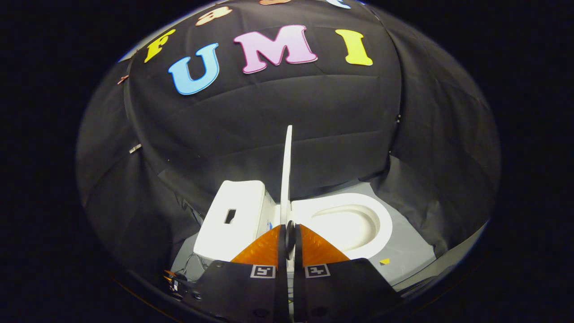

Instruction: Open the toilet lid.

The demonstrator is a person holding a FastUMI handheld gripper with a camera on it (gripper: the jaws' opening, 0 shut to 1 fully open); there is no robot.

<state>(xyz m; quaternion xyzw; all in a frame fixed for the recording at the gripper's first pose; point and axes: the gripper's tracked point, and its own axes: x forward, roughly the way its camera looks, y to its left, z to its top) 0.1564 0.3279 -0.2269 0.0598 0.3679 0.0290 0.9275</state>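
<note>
A pale grey floor (pixel 406 251) lies under a white toilet, closed in on all sides by a wall of black cloth (pixel 269 125) that hangs in soft folds and creases. The toilet is smooth, glossy stuff with rounded edges: a boxy tank (pixel 233 215) with a small dark rectangular opening in its top sits to one side, and the oval seat (pixel 381 224) rings a shadowed bowl (pixel 345 226) on the other. Between them the lid (pixel 287 170) stands raised, seen edge-on as a thin, flat white slab rising straight against the dark cloth. The claw (pixel 290 235) is clenched on that lid, its two fingers pressed to either face of the slab near its lower part, with hardly any gap beyond the lid's own thickness. A small yellow marker (pixel 384 261) lies on the floor just beside the seat's front. Down by the tank's base a tangle of thin wires (pixel 188 264) trails over the floor
</note>
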